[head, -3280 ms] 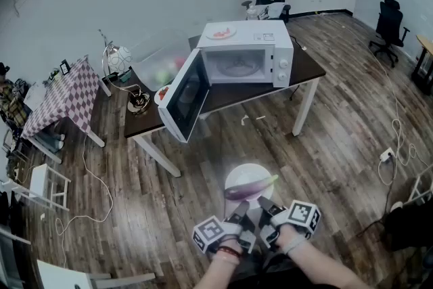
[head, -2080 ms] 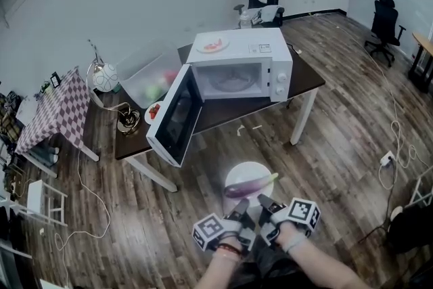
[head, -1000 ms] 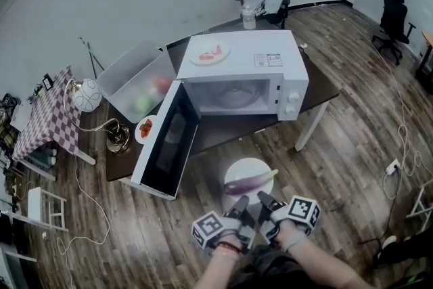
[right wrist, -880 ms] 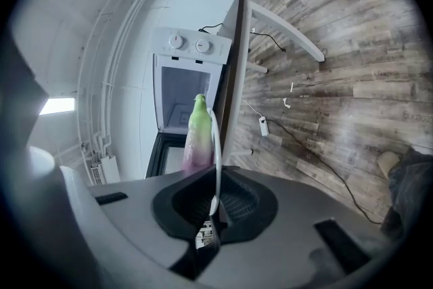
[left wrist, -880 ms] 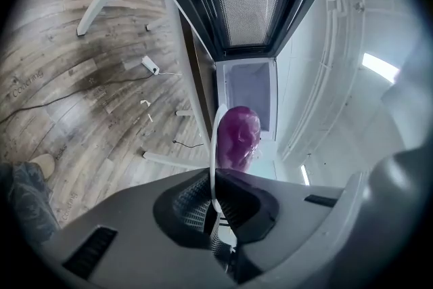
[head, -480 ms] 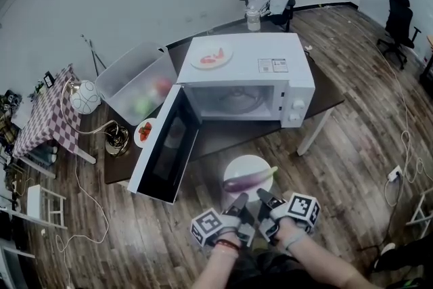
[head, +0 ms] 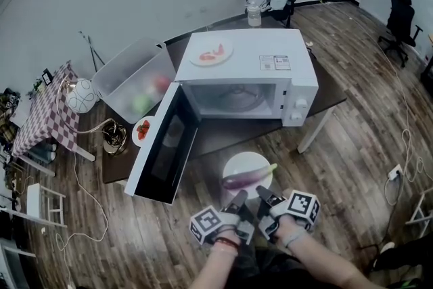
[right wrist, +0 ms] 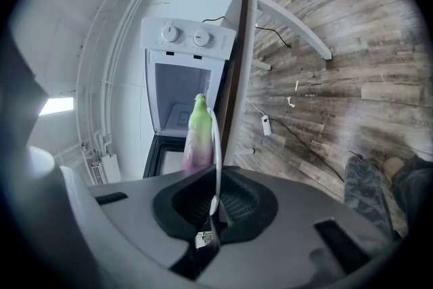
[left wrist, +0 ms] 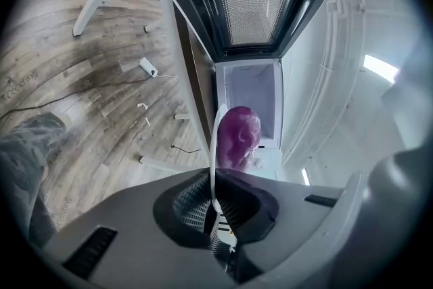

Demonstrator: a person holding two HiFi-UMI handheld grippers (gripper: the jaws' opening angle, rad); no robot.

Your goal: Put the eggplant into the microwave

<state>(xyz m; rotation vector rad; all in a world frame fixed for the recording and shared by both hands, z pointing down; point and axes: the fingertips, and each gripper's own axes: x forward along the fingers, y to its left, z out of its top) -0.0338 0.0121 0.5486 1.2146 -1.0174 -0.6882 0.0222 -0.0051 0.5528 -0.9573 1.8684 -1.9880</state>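
Gripping a white plate (head: 243, 160) by its near rim, I am clamping it with both claws. The left claw (left wrist: 215, 196) is pinching the rim edge-on, and the right claw (right wrist: 216, 196) is pinching the same rim just beside it. The eggplant (head: 247, 178) is lying across the plate just beyond the claw tips, purple end toward the left claw and green stem end toward the right one. Ahead of the claws the microwave (head: 257, 64) is standing on a dark tabletop (head: 226, 134). Its door (head: 162, 145) is hanging open off to the left, and its cavity is facing me. I am holding the plate short of that opening.
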